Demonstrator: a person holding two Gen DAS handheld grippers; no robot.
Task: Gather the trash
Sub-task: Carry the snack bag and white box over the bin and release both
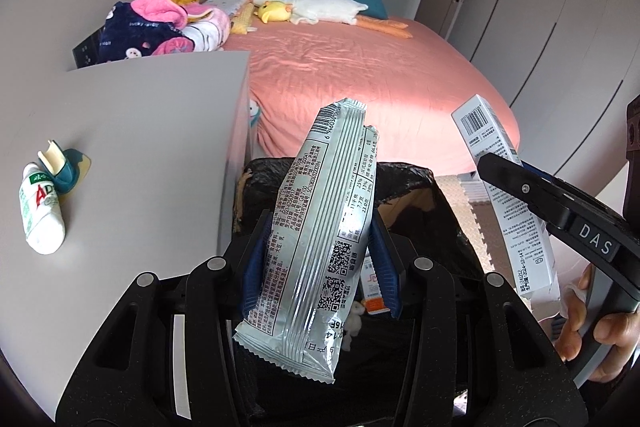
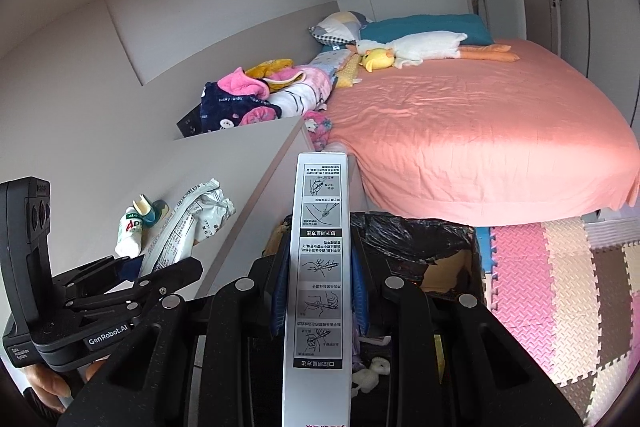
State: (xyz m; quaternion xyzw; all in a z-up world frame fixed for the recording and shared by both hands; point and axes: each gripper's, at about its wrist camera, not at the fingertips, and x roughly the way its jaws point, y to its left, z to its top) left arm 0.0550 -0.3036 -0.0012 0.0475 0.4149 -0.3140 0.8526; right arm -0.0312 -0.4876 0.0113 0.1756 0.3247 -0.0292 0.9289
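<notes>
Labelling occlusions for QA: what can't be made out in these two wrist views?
- Trash bin contents: left wrist view, mostly hidden by the silver wrapper and left gripper.
- White box lower end: right wrist view, cut off by the bottom edge.
- Small bottle label: partly readable only.
- Right gripper pads: behind the box.

Two grippers, left (image 1: 320,259) and right (image 2: 318,291); one silver snack wrapper (image 1: 316,227); one long white carton (image 2: 318,267); one bin lined with a black bag (image 1: 404,183); on the bench (image 1: 140,147), one small white bottle (image 1: 40,215) and one teal scrap (image 1: 66,167); on the bed (image 1: 360,67), one white plush goose (image 1: 320,7), one yellow plush duck (image 1: 274,11), two pillows
</notes>
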